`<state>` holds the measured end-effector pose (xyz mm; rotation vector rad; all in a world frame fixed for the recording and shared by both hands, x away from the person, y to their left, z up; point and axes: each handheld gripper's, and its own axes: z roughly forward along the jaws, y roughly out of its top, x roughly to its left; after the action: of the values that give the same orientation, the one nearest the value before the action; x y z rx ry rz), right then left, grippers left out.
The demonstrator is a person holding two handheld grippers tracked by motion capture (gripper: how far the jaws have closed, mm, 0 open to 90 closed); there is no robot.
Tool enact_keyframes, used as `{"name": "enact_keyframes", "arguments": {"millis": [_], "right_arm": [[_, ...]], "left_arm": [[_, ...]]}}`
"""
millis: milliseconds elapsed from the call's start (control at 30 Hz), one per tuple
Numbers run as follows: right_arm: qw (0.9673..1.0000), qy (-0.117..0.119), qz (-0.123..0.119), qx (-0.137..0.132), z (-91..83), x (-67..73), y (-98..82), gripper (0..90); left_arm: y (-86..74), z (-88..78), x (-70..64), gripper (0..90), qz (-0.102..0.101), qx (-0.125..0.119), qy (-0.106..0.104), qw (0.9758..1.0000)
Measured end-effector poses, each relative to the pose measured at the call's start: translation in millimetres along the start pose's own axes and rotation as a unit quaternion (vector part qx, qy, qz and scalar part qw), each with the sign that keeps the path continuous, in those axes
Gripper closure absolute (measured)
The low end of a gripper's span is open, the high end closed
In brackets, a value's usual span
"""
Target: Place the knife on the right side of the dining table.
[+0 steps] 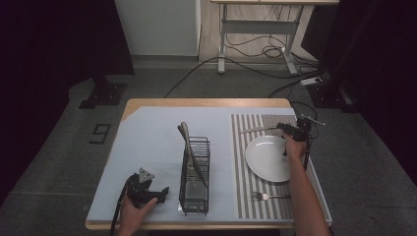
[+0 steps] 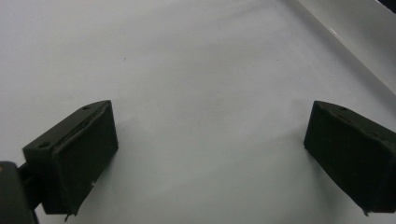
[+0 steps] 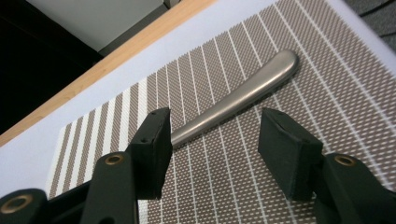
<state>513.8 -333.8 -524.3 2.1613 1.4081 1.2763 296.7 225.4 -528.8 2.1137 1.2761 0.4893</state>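
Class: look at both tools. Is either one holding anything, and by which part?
Nothing is held. The right tool is open above a metal handle; the left tool is open over bare table.

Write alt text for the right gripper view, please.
A brushed-steel utensil handle lies on a brown-and-white striped woven placemat, with the open black right tool just above it, jaws apart. A pale wooden table edge runs behind.
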Motion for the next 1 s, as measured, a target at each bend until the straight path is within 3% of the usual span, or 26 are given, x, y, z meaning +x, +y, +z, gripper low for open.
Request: {"name": "enact_keyframes", "arguments": {"millis": [200, 333, 500, 633, 733, 1000], "right_arm": [[0.9993, 0.004, -0.038, -0.002, -5.5, 8.2, 4.5, 43.1], [0.9974, 0.005, -0.073, -0.002, -6.3, 18.9, 7.4, 43.2], [0.9952, 0.012, -0.097, 0.001, -3.6, 29.0, 12.2, 41.6], [0.9936, 0.008, -0.111, 0.018, 7.4, 35.8, 17.8, 40.7], [0.9911, 0.004, -0.126, 0.041, 18.6, 41.1, 20.0, 40.2], [0.9841, -0.019, -0.165, 0.063, 43.1, 50.9, 18.4, 40.5]], "left_arm": [[0.0, 0.0, 0.0, 2.3, 0.0, 0.0, 0.0, 1.0], [0.0, -0.1, 0.1, 2.3, 0.001, 0.0, 0.0, 1.0], [-0.1, -0.1, 0.0, 2.3, 0.0, 0.0, 0.0, 1.0], [0.0, 0.0, 0.0, 2.3, 0.0, 0.0, 0.0, 1.0], [0.0, 0.0, 0.2, 2.2, 0.0, 0.0, 0.0, 1.0], [0.1, 0.0, 0.2, 2.2, 0.0, 0.0, 0.0, 1.0]]}}
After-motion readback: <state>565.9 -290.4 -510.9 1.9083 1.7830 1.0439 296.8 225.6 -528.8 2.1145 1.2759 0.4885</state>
